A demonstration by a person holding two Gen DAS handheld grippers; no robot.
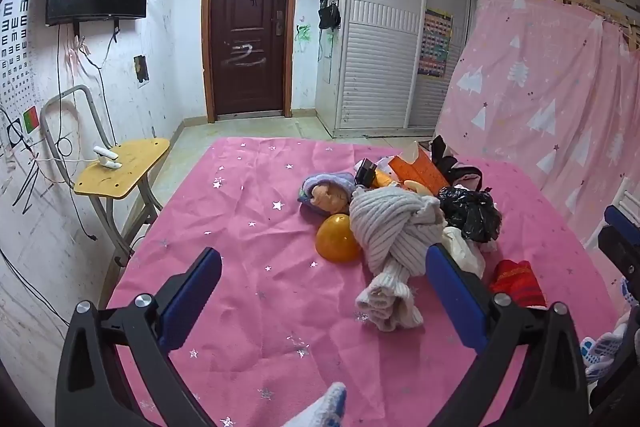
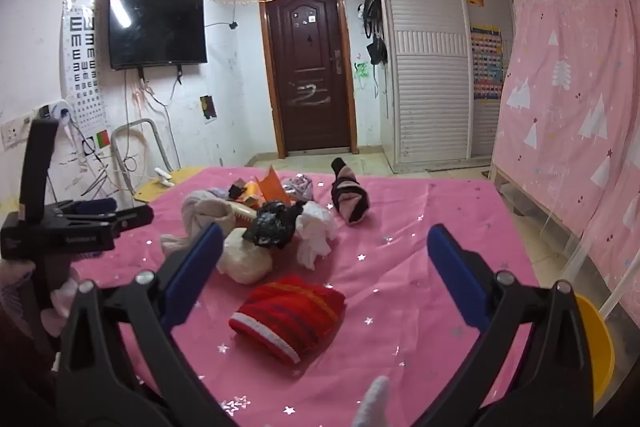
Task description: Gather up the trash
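A pile of clutter lies on a table with a pink star cloth (image 1: 260,267). It holds a crumpled black plastic bag (image 1: 470,213) (image 2: 276,223), white crumpled paper (image 2: 316,233), an orange carton (image 1: 420,169) (image 2: 272,183), an orange ball (image 1: 338,237), a grey knit scarf (image 1: 394,239), a doll head (image 1: 328,197) and a red knit hat (image 2: 290,315) (image 1: 516,281). My left gripper (image 1: 324,287) is open, just short of the scarf. My right gripper (image 2: 326,267) is open and empty, above the red hat.
A pink and black sock (image 2: 350,197) lies apart at the far side. A yellow bin (image 2: 596,347) stands at the table's right edge. A small yellow side table (image 1: 124,167) stands to the left. A pink curtain (image 1: 552,87) hangs at the right.
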